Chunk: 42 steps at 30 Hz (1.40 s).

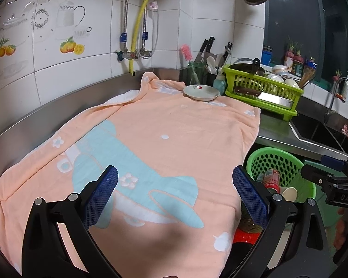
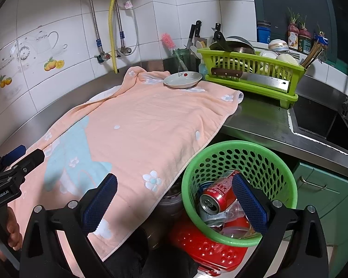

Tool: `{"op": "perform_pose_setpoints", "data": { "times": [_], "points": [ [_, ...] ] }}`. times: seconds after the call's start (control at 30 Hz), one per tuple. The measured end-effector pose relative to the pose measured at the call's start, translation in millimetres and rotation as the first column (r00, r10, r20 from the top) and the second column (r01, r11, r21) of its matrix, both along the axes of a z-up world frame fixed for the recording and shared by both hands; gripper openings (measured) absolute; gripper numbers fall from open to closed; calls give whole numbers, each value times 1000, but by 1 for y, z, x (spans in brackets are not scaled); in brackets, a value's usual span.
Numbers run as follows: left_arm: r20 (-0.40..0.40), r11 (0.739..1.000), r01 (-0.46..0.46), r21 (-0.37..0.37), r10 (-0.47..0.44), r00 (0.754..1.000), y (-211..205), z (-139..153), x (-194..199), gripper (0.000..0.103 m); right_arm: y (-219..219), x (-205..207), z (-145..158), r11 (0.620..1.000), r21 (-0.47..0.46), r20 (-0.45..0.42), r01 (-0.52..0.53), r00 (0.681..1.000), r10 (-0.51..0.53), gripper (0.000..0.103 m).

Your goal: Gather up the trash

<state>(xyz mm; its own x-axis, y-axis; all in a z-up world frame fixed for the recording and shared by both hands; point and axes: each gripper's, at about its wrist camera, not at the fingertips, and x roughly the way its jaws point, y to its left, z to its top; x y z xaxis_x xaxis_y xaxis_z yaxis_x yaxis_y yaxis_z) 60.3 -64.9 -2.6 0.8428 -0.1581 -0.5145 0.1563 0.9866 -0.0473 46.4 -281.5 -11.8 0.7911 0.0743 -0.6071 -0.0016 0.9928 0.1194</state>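
Below the worktop (image 2: 262, 120) edge, the green basket (image 2: 276, 162) holds the red can (image 2: 218, 193) and cups. Both grippers, left gripper (image 1: 175, 191) and right gripper (image 2: 174, 199), gape wide, empty. Towel (image 2: 139, 125) looks trash-free; scan before retreating.

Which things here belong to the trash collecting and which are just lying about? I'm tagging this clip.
Job:
green basket
red can inside it
paper cup inside it
left gripper and right gripper, jaws apart and empty

Lying about:
peach towel
saucer
dish rack
knives
sink
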Motion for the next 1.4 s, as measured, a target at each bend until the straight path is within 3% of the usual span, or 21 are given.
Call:
{"op": "perform_pose_setpoints", "data": {
  "times": [1.4],
  "points": [
    [-8, 1000, 13, 7, -12, 1000, -6, -4, -1, 98, 4, -1, 0, 1000, -1, 0, -7, 1000, 7, 96]
  ]
}}
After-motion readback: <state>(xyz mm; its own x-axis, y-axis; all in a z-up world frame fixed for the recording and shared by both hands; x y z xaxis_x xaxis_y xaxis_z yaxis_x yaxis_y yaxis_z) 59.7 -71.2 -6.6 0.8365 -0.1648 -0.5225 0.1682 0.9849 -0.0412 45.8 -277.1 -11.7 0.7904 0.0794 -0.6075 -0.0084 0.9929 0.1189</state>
